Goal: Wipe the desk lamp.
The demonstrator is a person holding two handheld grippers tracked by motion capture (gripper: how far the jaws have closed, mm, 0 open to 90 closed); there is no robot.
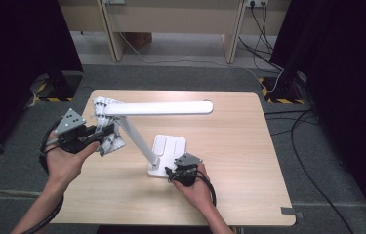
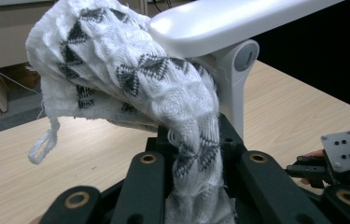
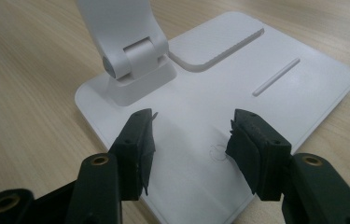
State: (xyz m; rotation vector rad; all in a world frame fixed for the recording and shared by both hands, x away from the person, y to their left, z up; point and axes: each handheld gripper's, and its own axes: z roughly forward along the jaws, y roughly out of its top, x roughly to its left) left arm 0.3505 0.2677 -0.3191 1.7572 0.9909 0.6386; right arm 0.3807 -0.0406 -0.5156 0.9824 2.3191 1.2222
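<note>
Your right gripper [image 1: 171, 173] holds its jaws spread over the lamp base [image 3: 266, 93] near the desk's [image 1: 249, 161] front edge; your left gripper [image 1: 103, 140] pinches the knitted cloth [image 2: 163, 88] at the lamp head [image 1: 158, 108].

The light wooden table with rounded corners [image 1: 249, 146], on which both claws work, stands on a grey carpeted floor [image 1: 171, 75]. Beyond the claws, at the far wall, is a pale wooden bench or desk frame [image 1: 171, 19] with 2 upright legs; thin black and white cables [image 1: 263, 44] trail under it. Black curtains [image 1: 346, 73] hang on both sides, outside each claw. Yellow-and-black striped tape [image 1: 275, 97] marks the floor near the curtain feet.
</note>
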